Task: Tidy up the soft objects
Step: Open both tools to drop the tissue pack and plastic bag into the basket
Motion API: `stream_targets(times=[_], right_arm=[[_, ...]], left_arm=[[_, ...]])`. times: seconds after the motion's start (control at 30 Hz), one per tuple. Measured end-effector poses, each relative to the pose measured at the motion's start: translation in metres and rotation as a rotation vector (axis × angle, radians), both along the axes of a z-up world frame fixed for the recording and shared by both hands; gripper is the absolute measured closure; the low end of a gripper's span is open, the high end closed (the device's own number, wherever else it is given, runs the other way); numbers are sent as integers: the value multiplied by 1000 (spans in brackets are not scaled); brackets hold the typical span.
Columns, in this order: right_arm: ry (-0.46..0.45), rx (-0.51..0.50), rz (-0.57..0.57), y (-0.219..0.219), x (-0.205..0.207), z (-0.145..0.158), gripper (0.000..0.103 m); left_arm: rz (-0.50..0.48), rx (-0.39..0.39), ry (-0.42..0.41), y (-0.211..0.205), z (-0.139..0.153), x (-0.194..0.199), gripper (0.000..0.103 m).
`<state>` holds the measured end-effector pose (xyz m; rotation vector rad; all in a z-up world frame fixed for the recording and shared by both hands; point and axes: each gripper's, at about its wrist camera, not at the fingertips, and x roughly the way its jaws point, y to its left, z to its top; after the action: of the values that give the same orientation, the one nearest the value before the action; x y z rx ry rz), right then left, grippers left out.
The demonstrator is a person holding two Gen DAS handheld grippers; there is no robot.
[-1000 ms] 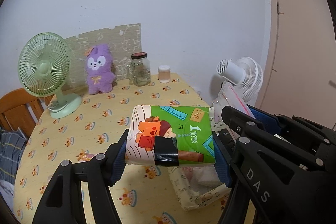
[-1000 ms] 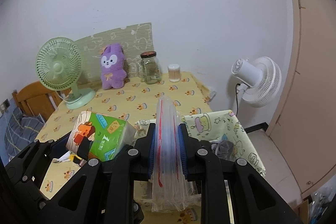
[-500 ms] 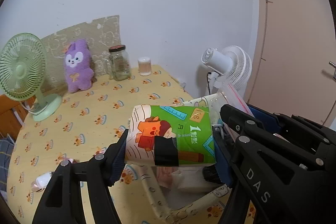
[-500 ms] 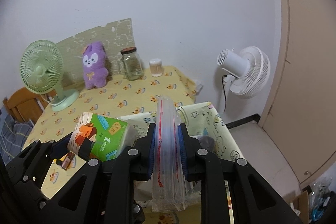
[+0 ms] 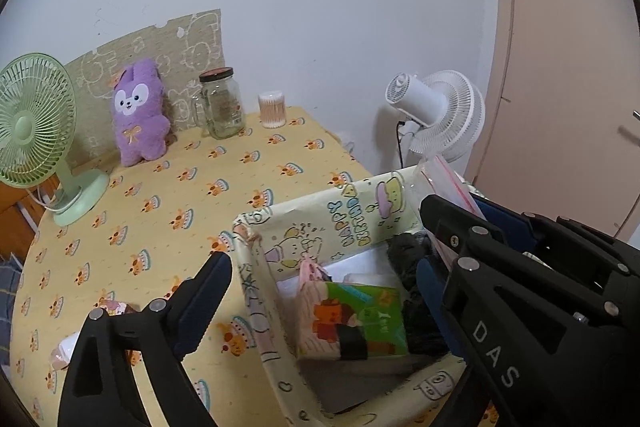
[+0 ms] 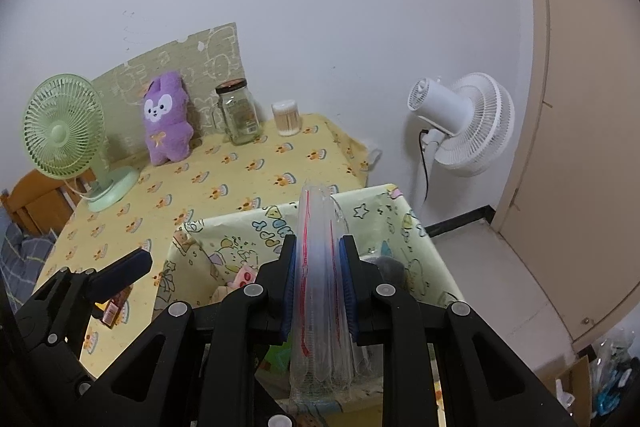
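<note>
Clear plastic, thin and slick, is what the right gripper (image 6: 319, 281) pinches: a flat stack of zip bags (image 6: 318, 303) with red seal lines, standing upright between its closed pads and poking out above and below them. Such bags weigh almost nothing and flex freely, so I judge they could slide out of a loose pinch; a hold across the middle of the stack, as here, looks safest. Below and just ahead of the left gripper (image 5: 326, 287) lies the tissue pack (image 5: 352, 323), green and orange in a soft wrapper, resting inside the fabric basket (image 5: 256, 311) beside a dark bundle (image 5: 408, 259). It looks light and squashy, and its long flat sides are the natural places to squeeze. A second ago that pack sat clamped between the left pads, above the table; now the left jaws are opening, wide apart with nothing pressed between them, and the pack has dropped into the basket under them. Both views have also swung from the yellow tablecloth (image 5: 168, 195) toward the basket, while the right grip is unchanged.
</note>
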<state>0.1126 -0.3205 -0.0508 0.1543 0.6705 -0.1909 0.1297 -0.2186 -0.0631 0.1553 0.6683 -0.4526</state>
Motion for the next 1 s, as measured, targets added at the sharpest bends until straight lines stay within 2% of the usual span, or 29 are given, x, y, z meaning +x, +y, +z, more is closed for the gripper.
stream_targets(times=[0.17, 0.27, 0.33, 0.37, 0.4, 0.47, 1.0], right_arm=[[-1, 22, 21, 4, 6, -4, 80], [15, 28, 35, 6, 10, -7, 76], [22, 28, 34, 7, 12, -8, 68], [21, 29, 33, 7, 11, -8, 58], [16, 31, 32, 7, 10, -7, 43], [3, 38, 34, 7, 6, -6, 29], [-7, 14, 29, 21, -12, 9, 24]], left_arm=[[24, 25, 0, 3, -2, 4, 7], [32, 37, 2, 5, -3, 6, 7], [33, 42, 1, 5, -3, 6, 7], [32, 41, 1, 5, -3, 6, 7], [30, 39, 1, 5, -3, 6, 7], [22, 31, -3, 6, -2, 4, 7], [21, 6, -28, 20, 13, -18, 6]])
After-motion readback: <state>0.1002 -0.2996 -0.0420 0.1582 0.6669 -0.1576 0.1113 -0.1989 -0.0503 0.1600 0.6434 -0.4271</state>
